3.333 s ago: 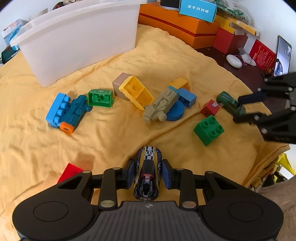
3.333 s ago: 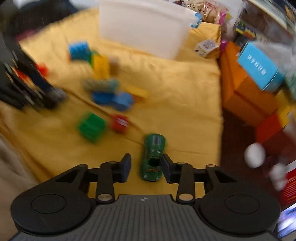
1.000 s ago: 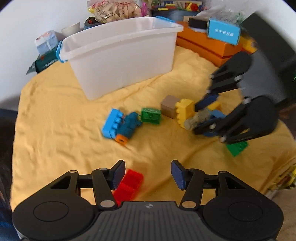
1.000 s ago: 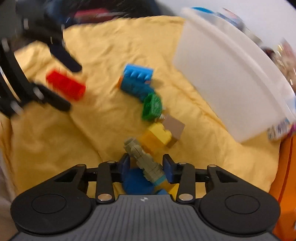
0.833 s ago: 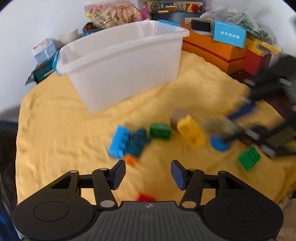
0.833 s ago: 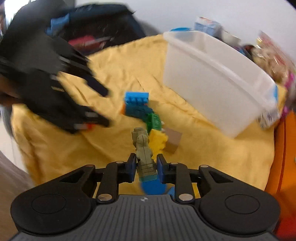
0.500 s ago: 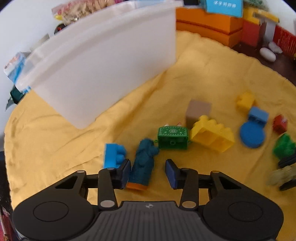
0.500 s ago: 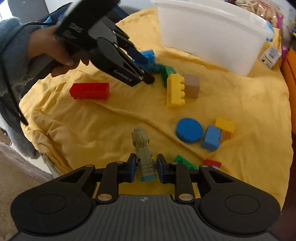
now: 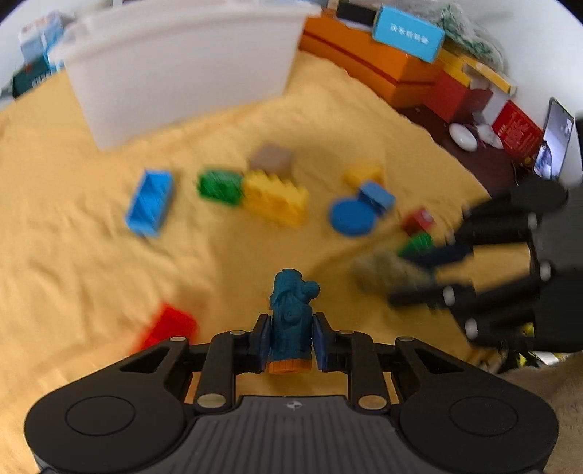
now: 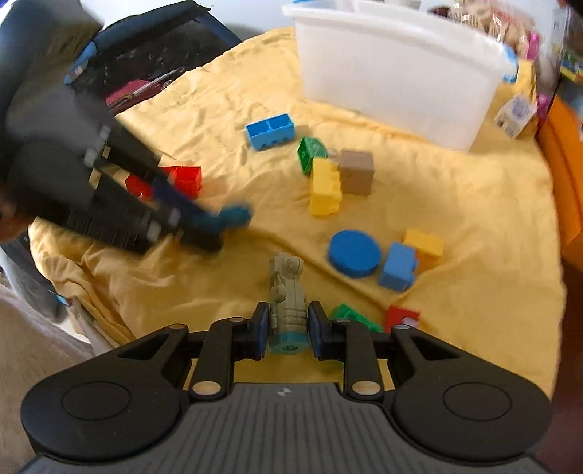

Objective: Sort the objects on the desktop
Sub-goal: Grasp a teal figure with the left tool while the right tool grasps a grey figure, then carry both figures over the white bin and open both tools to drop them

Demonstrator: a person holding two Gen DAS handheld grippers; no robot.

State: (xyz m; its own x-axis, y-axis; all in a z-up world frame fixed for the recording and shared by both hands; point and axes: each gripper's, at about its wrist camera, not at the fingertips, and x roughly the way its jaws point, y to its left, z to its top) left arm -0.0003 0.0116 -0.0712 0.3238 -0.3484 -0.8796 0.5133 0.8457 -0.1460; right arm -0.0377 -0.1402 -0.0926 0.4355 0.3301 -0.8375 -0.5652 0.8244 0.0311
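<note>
Your left hand-held gripper [image 9: 289, 337] has just clamped the teal toy [image 9: 291, 321] and lifted it; your right hand-held gripper [image 10: 285, 328] grips the grey-green toy [image 10: 286, 299]. Both seem bin-ready: white bin [image 9: 182, 65] ahead.

No text is legible on the blue box [image 9: 408, 33].

ahead and right of the left tool, beyond the yellow cloth [image 9: 91, 255], lie orange boxes [image 9: 368, 65] with a blue box [image 9: 408, 32] on top, a red box [image 9: 515, 127] and a phone [image 9: 554, 140].
</note>
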